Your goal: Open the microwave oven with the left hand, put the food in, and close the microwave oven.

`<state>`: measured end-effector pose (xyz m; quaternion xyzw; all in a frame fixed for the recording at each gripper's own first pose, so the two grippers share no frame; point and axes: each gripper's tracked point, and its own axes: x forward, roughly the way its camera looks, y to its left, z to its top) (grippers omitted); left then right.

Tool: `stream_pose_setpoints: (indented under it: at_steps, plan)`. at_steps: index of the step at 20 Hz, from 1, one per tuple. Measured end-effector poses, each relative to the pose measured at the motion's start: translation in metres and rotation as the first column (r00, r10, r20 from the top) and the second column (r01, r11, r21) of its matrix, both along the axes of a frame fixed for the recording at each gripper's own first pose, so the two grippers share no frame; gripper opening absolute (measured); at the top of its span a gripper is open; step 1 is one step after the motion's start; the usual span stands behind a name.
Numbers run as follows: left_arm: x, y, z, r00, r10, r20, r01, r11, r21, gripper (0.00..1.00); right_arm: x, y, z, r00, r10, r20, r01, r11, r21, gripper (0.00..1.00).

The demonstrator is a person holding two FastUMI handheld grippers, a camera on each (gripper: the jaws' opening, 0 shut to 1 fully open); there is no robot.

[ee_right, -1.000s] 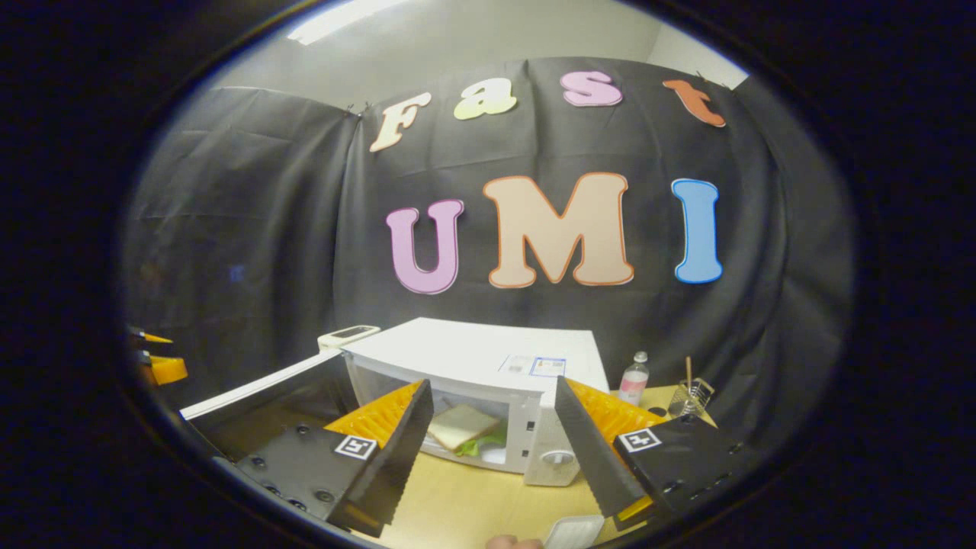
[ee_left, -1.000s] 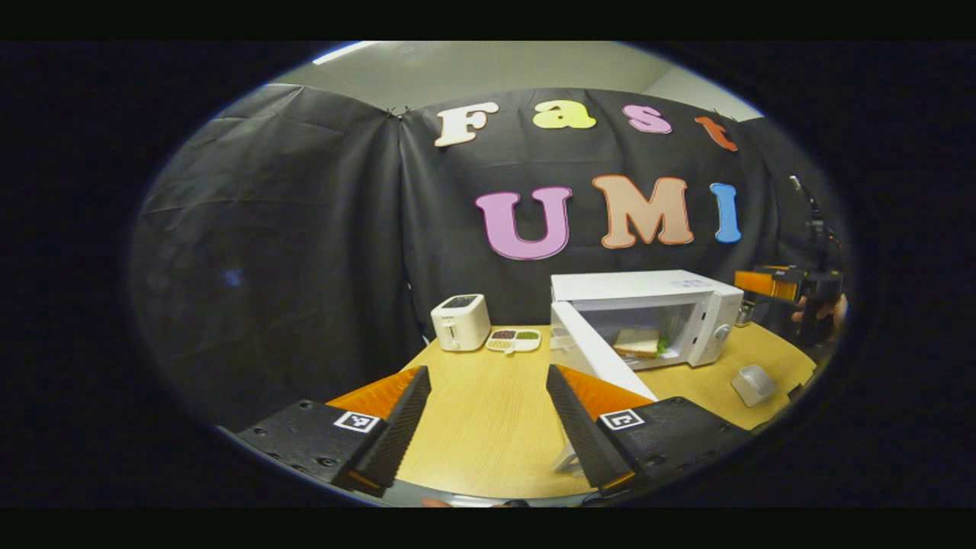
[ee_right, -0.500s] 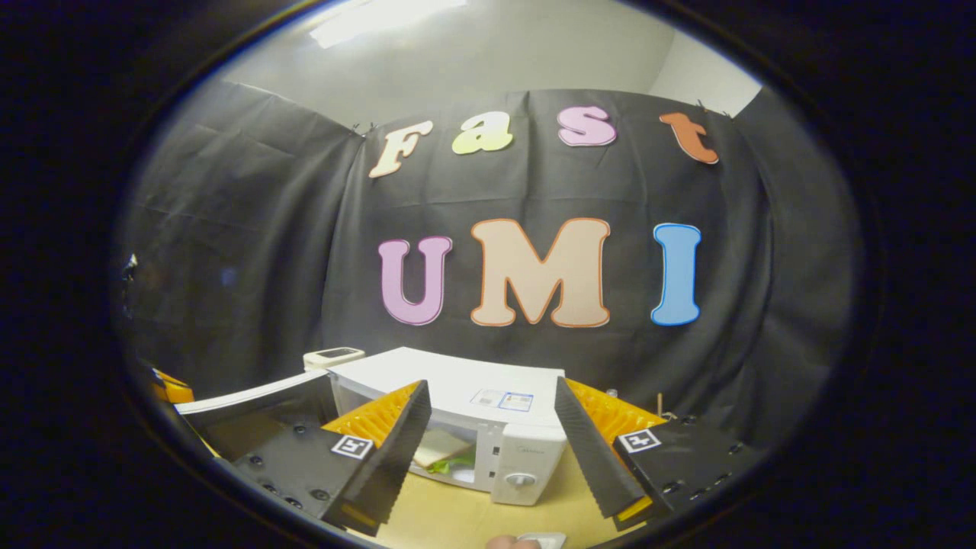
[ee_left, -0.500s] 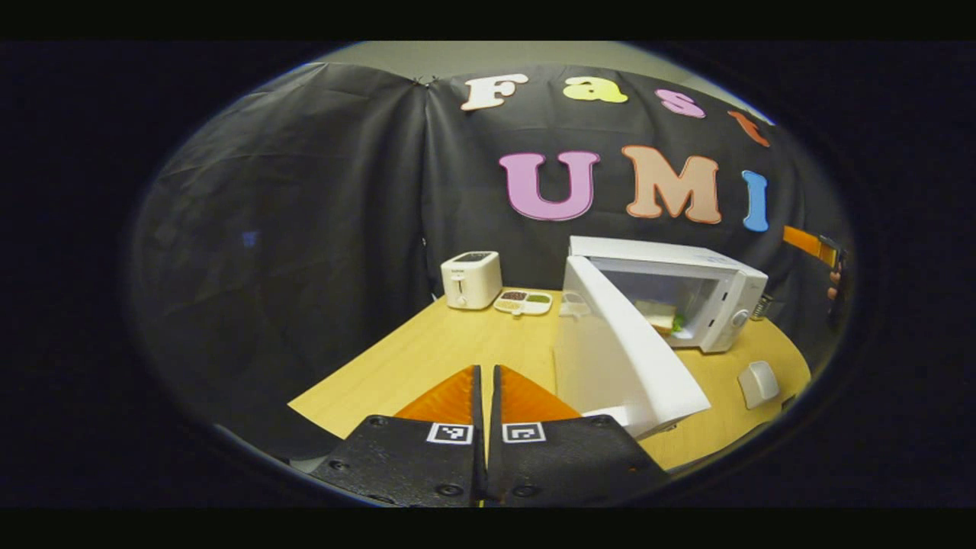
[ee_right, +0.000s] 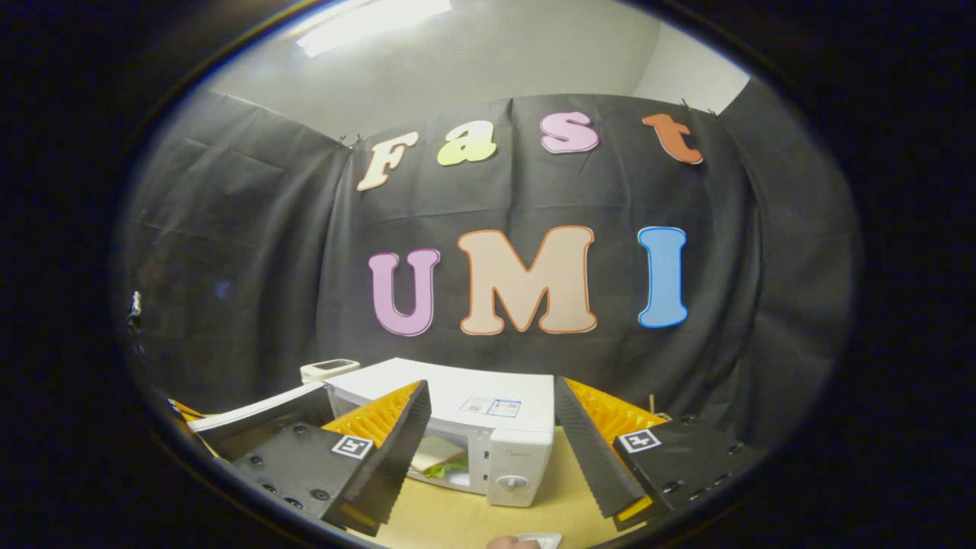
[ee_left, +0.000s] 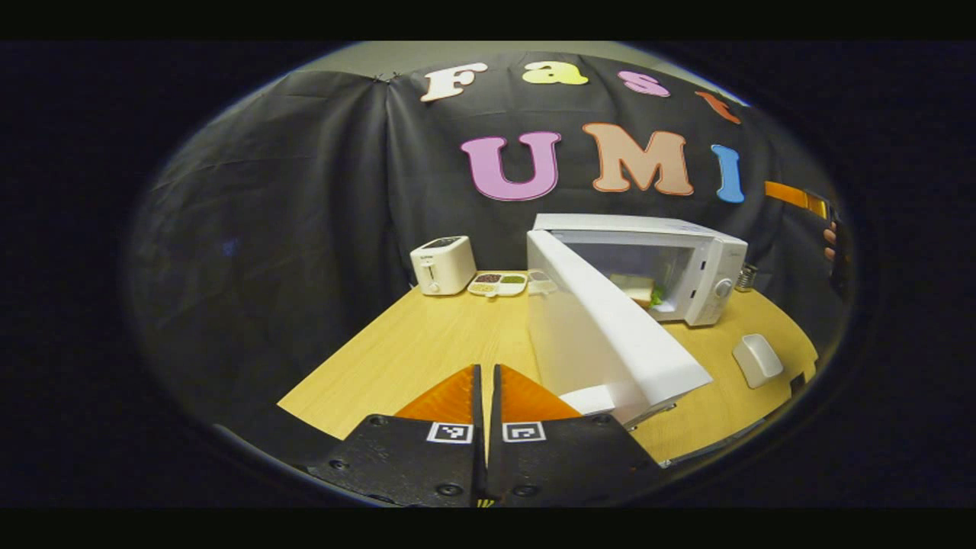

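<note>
left gripper view: from the table's (ee_left: 427,343) near-left edge, facing the microwave (ee_left: 690,252) | right gripper view: closer, above its front | shared: microwave (ee_right: 488,393)

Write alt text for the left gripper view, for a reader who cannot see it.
A white microwave stands on a wooden table, its door swung open and a sandwich inside. The left claw, shut and empty, points toward it; a toaster stands farther back.

Staged recording booth, not real kitchen: black cloth wall (ee_left: 290,198) draped as backdrop, plain room wall + ceiling light (ee_right: 374,15) above it. Kitchen props on wooden table (ee_left: 427,351): microwave (ee_left: 686,252), toaster (ee_left: 442,264), divided snack tray (ee_left: 499,284).
</note>
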<state>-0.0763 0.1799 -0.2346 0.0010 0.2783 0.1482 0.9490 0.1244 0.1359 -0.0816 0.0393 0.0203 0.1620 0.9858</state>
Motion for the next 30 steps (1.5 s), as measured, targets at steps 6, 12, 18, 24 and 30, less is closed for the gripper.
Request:
stream_pose_setpoints:
  at_steps: [6, 12, 18, 24, 30]
  plan:
    - [0.010, -0.029, -0.002, 0.998, -0.071, 0.002, 0.071, 0.997, -0.005, 0.00, -0.007, -0.019, 0.020, 0.999, -0.029, 0.014, 0.029, 1.000, -0.001, 0.92]
    - [0.027, -0.052, -0.001, 0.991, -0.131, 0.016, 0.131, 0.991, -0.014, 0.00, -0.017, -0.039, 0.032, 0.997, -0.058, 0.045, 0.059, 0.998, -0.024, 1.00]
    - [0.039, -0.073, -0.001, 0.983, -0.179, 0.028, 0.180, 0.984, -0.020, 0.00, -0.026, -0.060, 0.041, 0.995, -0.086, 0.058, 0.088, 0.996, -0.031, 0.92]
    - [0.053, -0.091, -0.004, 0.975, -0.221, 0.022, 0.221, 0.975, -0.007, 0.00, -0.034, -0.076, 0.042, 0.993, -0.105, 0.062, 0.107, 0.993, -0.041, 0.93]
    - [0.075, -0.111, -0.008, 0.965, -0.264, 0.010, 0.264, 0.964, -0.010, 0.00, -0.044, -0.089, 0.037, 0.993, -0.107, 0.048, 0.110, 0.993, -0.047, 0.92]
